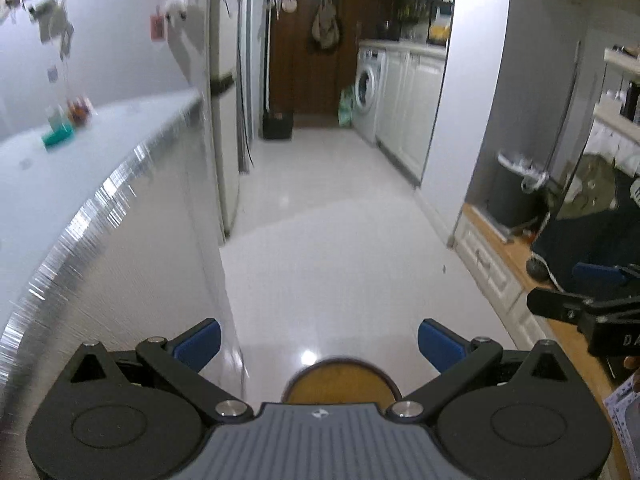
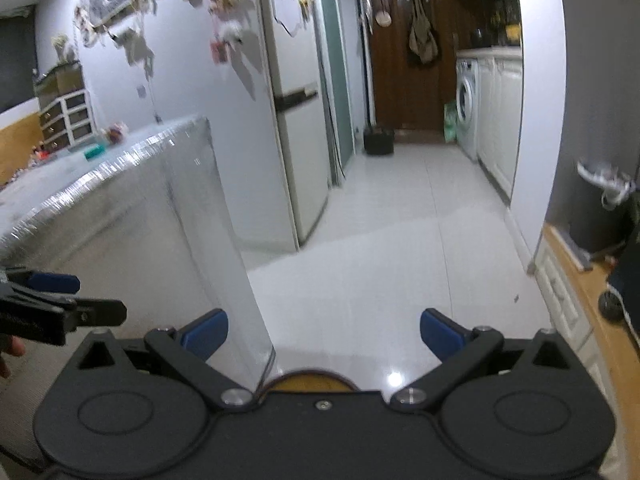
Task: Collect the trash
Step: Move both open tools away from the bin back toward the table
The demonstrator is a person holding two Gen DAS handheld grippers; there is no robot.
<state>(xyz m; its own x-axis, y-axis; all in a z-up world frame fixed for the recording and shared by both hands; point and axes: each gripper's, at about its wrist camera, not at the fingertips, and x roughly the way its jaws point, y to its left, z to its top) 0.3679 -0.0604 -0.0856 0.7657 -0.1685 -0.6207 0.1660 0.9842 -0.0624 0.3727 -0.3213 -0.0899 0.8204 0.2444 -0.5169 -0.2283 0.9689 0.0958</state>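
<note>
My left gripper [image 1: 319, 343] is open and empty, held above the white tiled floor [image 1: 320, 240]. My right gripper [image 2: 324, 334] is open and empty too, beside the corner of a foil-wrapped table [image 2: 120, 208]. The right gripper also shows at the right edge of the left wrist view [image 1: 592, 292], and the left gripper at the left edge of the right wrist view [image 2: 60, 300]. A dark trash bin [image 1: 516, 192] with a white bag liner stands against the right wall; it also shows in the right wrist view [image 2: 596, 216]. On the table lie a teal object [image 1: 58, 136] and a small bag of snacks [image 1: 78, 108].
A tall fridge [image 2: 292, 120] stands past the table. The corridor leads to a wooden door [image 1: 304, 40], a washing machine [image 1: 370, 88], white cabinets [image 1: 412, 108] and a black box [image 1: 277, 124] on the floor. A low wooden platform with drawers [image 1: 496, 268] runs along the right.
</note>
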